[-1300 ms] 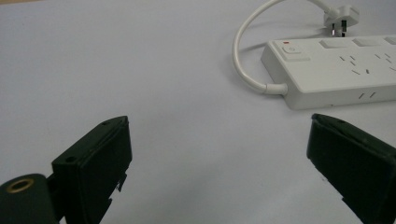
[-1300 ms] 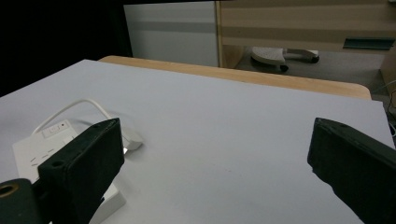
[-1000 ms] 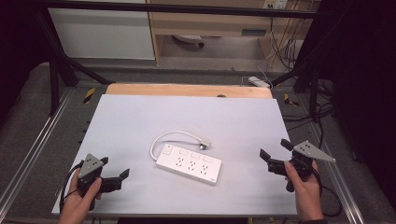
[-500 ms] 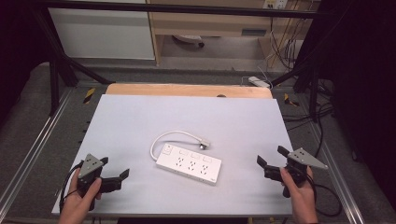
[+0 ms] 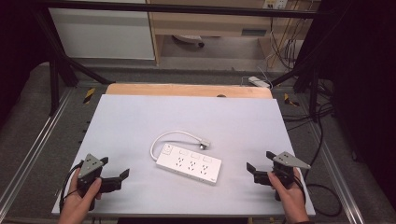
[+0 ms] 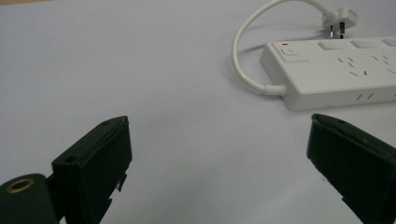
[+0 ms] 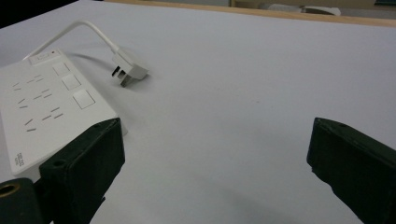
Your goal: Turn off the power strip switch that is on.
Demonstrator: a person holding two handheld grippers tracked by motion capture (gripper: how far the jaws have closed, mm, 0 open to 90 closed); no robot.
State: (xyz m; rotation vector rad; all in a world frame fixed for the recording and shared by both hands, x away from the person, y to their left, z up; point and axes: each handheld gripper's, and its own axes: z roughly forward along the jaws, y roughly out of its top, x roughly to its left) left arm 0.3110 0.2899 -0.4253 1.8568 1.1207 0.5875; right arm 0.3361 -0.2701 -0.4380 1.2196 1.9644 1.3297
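From above, my left gripper (image 5: 116, 178) and my right gripper (image 5: 254, 171) rest near the front edge of the table (image 5: 140, 116), each with jaws wide apart and holding nothing. The white power strip (image 5: 189, 164) lies between them, apart from both. In the left gripper view, the strip (image 6: 336, 70) is at upper right, with its cable (image 6: 245, 51) curling to the plug (image 6: 338, 21). In the right gripper view, it (image 7: 42, 112) lies at left.

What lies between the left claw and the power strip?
Nothing: bare white tabletop separates the left claw from the power strip in the high view, and the left gripper view shows the same.
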